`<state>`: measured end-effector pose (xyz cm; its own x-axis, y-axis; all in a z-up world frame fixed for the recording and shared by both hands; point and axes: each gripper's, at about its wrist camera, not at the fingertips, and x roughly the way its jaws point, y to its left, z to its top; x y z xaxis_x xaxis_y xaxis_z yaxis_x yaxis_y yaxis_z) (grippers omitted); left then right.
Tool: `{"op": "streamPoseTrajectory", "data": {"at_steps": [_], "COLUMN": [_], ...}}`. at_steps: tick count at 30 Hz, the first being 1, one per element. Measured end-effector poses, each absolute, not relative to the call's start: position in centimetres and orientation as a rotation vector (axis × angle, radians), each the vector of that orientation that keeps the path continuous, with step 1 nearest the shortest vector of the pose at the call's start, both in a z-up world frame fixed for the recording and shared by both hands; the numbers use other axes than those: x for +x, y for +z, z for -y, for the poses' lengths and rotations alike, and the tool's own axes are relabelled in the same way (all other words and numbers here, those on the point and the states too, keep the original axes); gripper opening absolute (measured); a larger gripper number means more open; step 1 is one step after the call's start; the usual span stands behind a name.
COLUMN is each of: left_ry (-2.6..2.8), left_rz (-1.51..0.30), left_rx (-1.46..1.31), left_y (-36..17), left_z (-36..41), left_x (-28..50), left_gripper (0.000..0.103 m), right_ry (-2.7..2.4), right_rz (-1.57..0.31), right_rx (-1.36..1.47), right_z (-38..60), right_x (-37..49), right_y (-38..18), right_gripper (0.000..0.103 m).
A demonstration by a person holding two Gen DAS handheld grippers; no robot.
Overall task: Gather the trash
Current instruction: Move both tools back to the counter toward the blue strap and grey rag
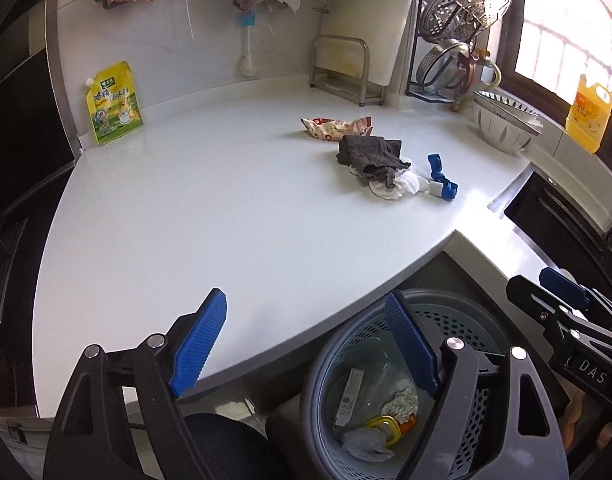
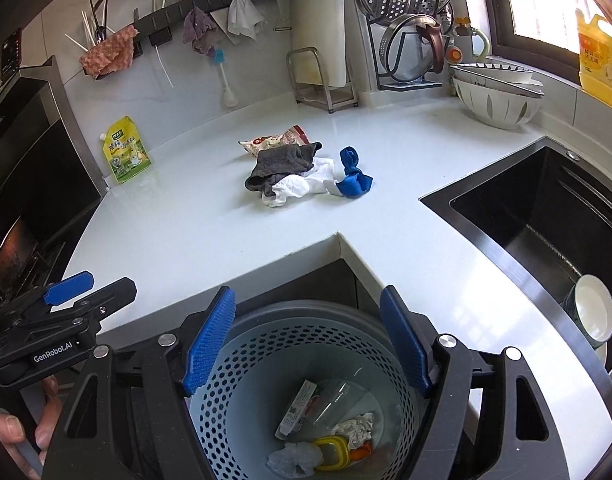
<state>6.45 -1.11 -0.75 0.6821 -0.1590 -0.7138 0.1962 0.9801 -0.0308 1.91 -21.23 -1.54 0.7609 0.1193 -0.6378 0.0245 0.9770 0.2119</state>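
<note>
On the white worktop (image 2: 210, 232), going left to right, a yellow-green stand-up seasoning pouch (image 2: 126, 150) stands at the far left edge against the wall; whether it counts as trash I cannot tell. Near the middle lies a small heap: a crumpled red-and-cream printed snack wrapper (image 2: 272, 142), a dark grey cloth (image 2: 282, 164) partly over crumpled white tissue paper (image 2: 296, 188), and just beside these a scrunched blue plastic piece (image 2: 352, 178). None of this has been collected yet.

Below the worktop's inner corner stands a grey-blue perforated plastic waste basket (image 2: 266, 348), which already holds a printed carton, crumpled paper, a yellow ring-shaped item and a clear bag. The task looks partly done, with the heap left.

The left gripper (image 1: 306, 344) has its jaws wide apart over the worktop's front edge and holds nothing. The right gripper (image 2: 308, 344) hangs over the basket, jaws likewise wide and empty.
</note>
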Motion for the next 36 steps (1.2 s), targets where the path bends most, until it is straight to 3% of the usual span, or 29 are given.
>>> {"op": "streamPoseTrajectory", "data": {"at_steps": [36], "left_ry": [-0.162], "left_rz": [-0.810], "left_rx": [0.038], "left_y": [-2.4], "left_z": [5.0], "left_x": [18.6], "left_gripper": [0.090], "right_ry": [0.033], "right_rz": [-0.736], "right_rx": [0.215], "right_z": [27.1], "right_x": [13.4], "right_y": [-2.1], "right_gripper": [0.072]}}
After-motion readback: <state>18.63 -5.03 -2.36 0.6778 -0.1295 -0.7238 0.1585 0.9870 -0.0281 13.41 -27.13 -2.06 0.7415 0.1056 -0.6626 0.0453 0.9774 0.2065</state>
